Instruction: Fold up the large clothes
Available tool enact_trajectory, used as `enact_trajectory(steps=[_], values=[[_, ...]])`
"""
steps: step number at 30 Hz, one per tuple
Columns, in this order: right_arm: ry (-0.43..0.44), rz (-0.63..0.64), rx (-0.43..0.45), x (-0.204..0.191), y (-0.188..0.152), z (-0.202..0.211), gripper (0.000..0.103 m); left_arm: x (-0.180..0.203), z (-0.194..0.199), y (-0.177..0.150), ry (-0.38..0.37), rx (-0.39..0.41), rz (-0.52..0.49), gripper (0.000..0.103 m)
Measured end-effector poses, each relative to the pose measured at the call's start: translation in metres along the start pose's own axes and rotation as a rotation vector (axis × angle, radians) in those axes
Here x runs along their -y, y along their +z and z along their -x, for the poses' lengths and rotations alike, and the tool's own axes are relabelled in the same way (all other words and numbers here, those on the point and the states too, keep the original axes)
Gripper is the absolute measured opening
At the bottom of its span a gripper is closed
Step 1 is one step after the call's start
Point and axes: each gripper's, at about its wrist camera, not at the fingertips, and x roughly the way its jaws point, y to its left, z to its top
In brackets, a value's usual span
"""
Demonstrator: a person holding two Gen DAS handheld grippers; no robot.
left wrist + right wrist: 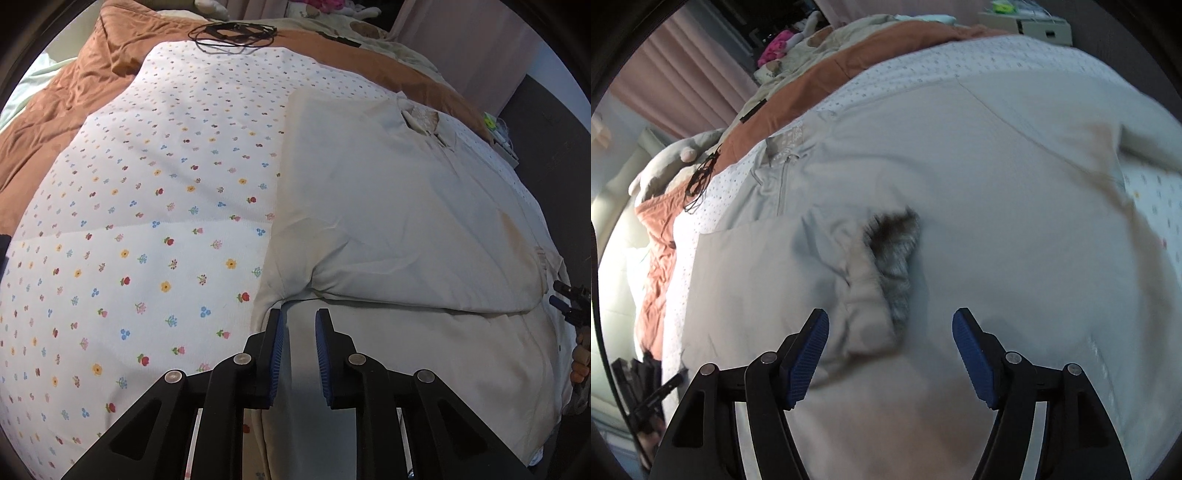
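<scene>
Nearest the left wrist camera, the left gripper (298, 314) hangs just above the near edge of a pale beige coat (388, 206), its blue-padded fingers (277, 343) parted by a narrow gap with nothing between them. The coat lies spread over the right half of a white floral sheet (147, 206) on the bed, one fold of it lapped across the lower part. At the far right edge of that view the right gripper (567, 302) shows small, beside the coat's edge, with part of the holding hand (581, 356) below it.

In the right wrist view the right gripper (891, 323) stands with its blue pads (975, 360) spread wide and holds nothing. Between and just beyond them lies the fur-trimmed cuff (886, 273) of a sleeve folded across the coat's body. Further off are the zipper (783, 184) and the collar lining (786, 142), which bears a faint pattern too blurred to read. No writing or brand can be made out anywhere.

Beyond the sheet lies a rust-brown quilt (110, 55) with a coiled black cable (232, 33) on it, then pink curtains (679, 74) and a pink plush toy (777, 46)
</scene>
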Motion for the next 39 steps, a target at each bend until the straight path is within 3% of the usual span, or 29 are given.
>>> enact_trajectory(steps=[7, 8, 10, 11, 12, 15, 20, 29, 30, 31, 32, 33, 36, 37, 39], values=[[0.128, -0.039, -0.070, -0.003, -0.009, -0.026, 0.068, 0.002, -0.005, 0.003, -0.007, -0.003, 0.000, 0.019], [0.134, -0.034, -0.068, -0.007, -0.007, -0.030, 0.064, 0.002, -0.006, 0.003, -0.009, -0.002, -0.001, 0.019], [0.142, -0.025, -0.068, -0.013, -0.001, -0.039, 0.045, 0.002, -0.008, 0.004, -0.010, -0.002, -0.004, 0.019], [0.150, -0.026, -0.074, -0.015, 0.003, -0.045, 0.028, 0.003, -0.009, 0.005, -0.008, -0.003, -0.006, 0.019], [0.156, -0.029, -0.079, -0.016, 0.007, -0.050, 0.022, 0.003, -0.011, 0.005, -0.007, -0.006, -0.008, 0.019], [0.130, -0.005, -0.052, -0.025, 0.019, -0.059, 0.018, 0.003, -0.015, 0.005, 0.001, -0.012, -0.020, 0.019], [0.095, 0.026, -0.021, -0.043, 0.043, -0.068, 0.017, -0.006, -0.018, 0.004, 0.000, -0.022, -0.001, 0.009], [0.027, 0.075, -0.043, -0.053, 0.054, -0.079, 0.017, -0.001, -0.009, 0.003, 0.007, -0.030, -0.002, 0.009], [0.023, 0.074, -0.048, -0.052, 0.054, -0.075, 0.020, 0.000, -0.006, 0.003, 0.006, -0.031, -0.002, 0.010], [0.019, 0.075, -0.045, -0.051, 0.054, -0.069, 0.024, 0.001, -0.004, 0.004, 0.003, -0.031, 0.000, 0.012], [0.007, 0.081, -0.038, -0.050, 0.054, -0.064, 0.034, 0.001, 0.000, 0.004, -0.009, -0.026, 0.006, 0.015], [-0.006, 0.091, -0.020, -0.048, 0.053, -0.056, 0.045, 0.002, 0.003, 0.004, -0.021, -0.021, 0.014, 0.026], [-0.009, 0.114, 0.038, -0.043, 0.052, -0.027, 0.065, 0.005, 0.019, 0.005, -0.055, 0.023, 0.043, 0.075], [-0.006, 0.115, 0.055, -0.040, 0.052, -0.017, 0.068, 0.009, 0.024, 0.005, -0.060, 0.045, 0.045, 0.083], [-0.012, 0.117, 0.088, -0.032, 0.051, 0.003, 0.072, 0.017, 0.035, 0.007, -0.066, 0.075, 0.040, 0.085]])
